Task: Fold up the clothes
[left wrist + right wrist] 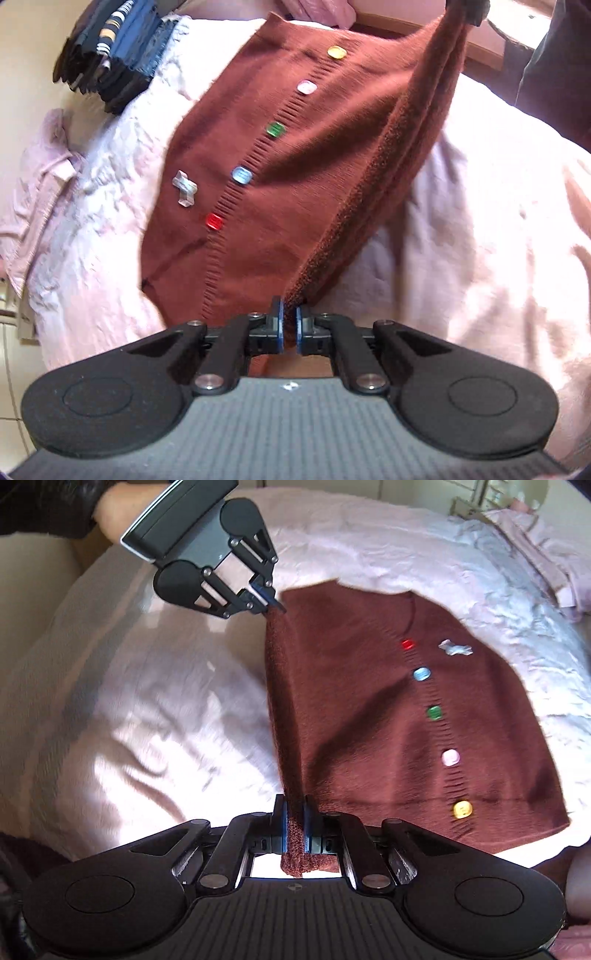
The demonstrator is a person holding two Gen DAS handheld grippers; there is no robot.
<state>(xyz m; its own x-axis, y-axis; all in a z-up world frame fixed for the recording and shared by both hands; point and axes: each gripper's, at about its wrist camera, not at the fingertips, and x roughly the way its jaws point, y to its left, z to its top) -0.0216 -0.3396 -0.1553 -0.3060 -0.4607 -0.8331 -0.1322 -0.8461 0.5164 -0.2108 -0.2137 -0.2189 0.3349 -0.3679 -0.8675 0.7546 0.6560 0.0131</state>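
Cardigan (406, 720) lies flat on the bed (166, 701); its lifted side edge is pinched taut between left gripper (271, 603) and right gripper (294, 812), button row parallel alongside.

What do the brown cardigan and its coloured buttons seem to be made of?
The cardigan looks like a soft knit, perhaps wool or acrylic: its lifted edge is fuzzy and the button strip is ribbed. The buttons look like glossy, see-through plastic, because they catch the light; glass is less likely. The left gripper and right gripper both pinch that fuzzy edge.
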